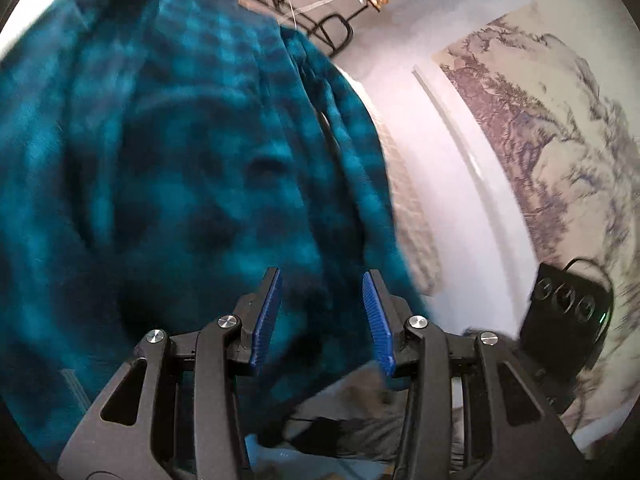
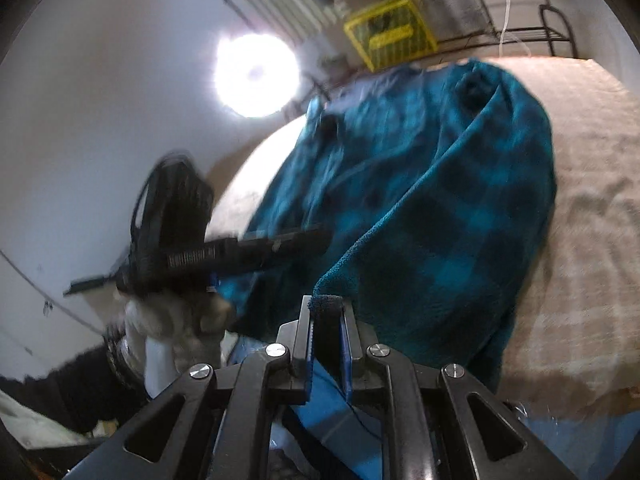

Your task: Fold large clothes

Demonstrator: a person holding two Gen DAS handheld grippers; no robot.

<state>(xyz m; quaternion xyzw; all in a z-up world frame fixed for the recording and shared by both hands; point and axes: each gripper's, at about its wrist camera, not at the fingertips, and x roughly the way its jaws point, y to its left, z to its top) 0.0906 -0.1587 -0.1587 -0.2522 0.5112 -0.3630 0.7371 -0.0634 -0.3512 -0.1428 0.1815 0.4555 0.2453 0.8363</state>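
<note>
A large teal-and-black plaid fleece garment (image 2: 440,208) lies heaped on a beige bed cover (image 2: 584,248). My right gripper (image 2: 326,302) is shut on a folded edge of it, and the fabric rises in a ridge from between the blue pads. In the left wrist view the same garment (image 1: 168,184) fills the left half, blurred. My left gripper (image 1: 322,274) is open right in front of the cloth, with its blue pads (image 1: 267,316) apart and not pressing on anything. The right wrist view shows the left gripper (image 2: 320,237) from the side, reaching over the garment, held by a gloved hand (image 2: 172,324).
A yellow crate (image 2: 390,34) and a black metal rack (image 2: 554,28) stand beyond the bed's far edge. A bright lamp (image 2: 256,76) glares on the white wall. A landscape wall hanging (image 1: 540,140) and a black boxy device (image 1: 568,312) sit to the right of the left gripper.
</note>
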